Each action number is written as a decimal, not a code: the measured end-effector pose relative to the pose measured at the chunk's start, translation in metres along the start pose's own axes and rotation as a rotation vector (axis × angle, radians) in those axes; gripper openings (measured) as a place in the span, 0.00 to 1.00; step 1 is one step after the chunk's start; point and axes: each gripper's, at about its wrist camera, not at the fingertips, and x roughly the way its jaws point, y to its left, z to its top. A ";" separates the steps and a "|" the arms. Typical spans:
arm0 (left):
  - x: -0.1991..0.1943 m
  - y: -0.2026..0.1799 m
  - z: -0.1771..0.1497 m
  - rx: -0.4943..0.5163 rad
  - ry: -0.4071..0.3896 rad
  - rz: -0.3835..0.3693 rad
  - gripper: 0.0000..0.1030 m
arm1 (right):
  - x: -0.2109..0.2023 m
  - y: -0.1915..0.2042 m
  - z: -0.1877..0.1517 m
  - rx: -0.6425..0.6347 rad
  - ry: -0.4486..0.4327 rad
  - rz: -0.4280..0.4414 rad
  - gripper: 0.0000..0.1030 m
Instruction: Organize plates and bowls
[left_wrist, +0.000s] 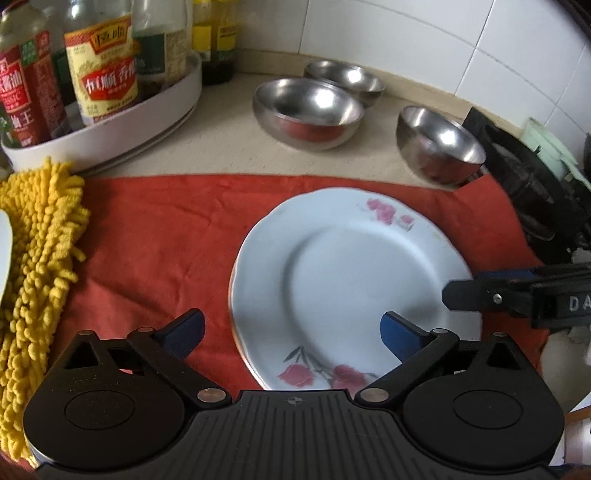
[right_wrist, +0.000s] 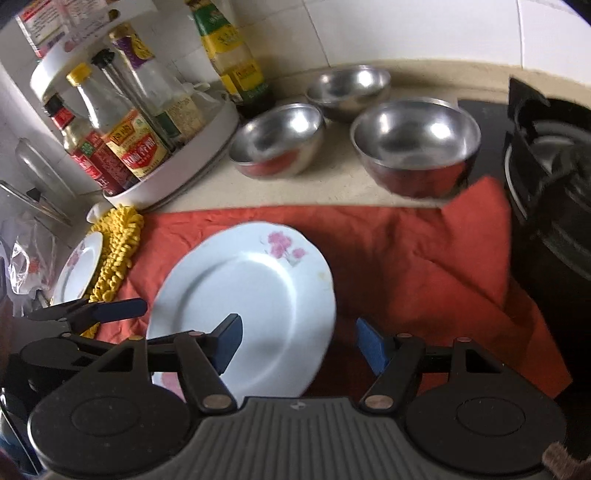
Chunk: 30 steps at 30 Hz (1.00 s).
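Nearest us, our left tool (left_wrist: 291, 334) gapes wide and our right tool (right_wrist: 297, 343) stands half open, both empty above one floral plate (left_wrist: 347, 280) lying flat on the red cloth (left_wrist: 155, 236). Beyond, three empty steel bowls (left_wrist: 308, 107) sit upright on the worktop (left_wrist: 229, 140); a white tray (left_wrist: 110, 129) holds sauce bottles (left_wrist: 107, 70).

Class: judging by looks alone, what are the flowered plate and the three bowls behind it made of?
Plate: probably glazed ceramic, possibly melamine; glossy white with printed pink flowers. Bowls: likely stainless steel; grey, with bright highlights and the red cloth mirrored in their sides.
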 end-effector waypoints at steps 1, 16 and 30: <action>0.002 0.000 -0.001 -0.001 0.007 0.003 0.99 | 0.002 -0.002 -0.002 0.011 0.012 0.007 0.63; 0.004 0.007 -0.006 -0.007 0.027 0.004 1.00 | 0.027 0.022 -0.004 0.043 0.031 0.080 0.69; -0.029 0.045 -0.009 -0.022 -0.062 0.168 0.99 | 0.015 0.048 0.025 -0.141 -0.053 -0.004 0.68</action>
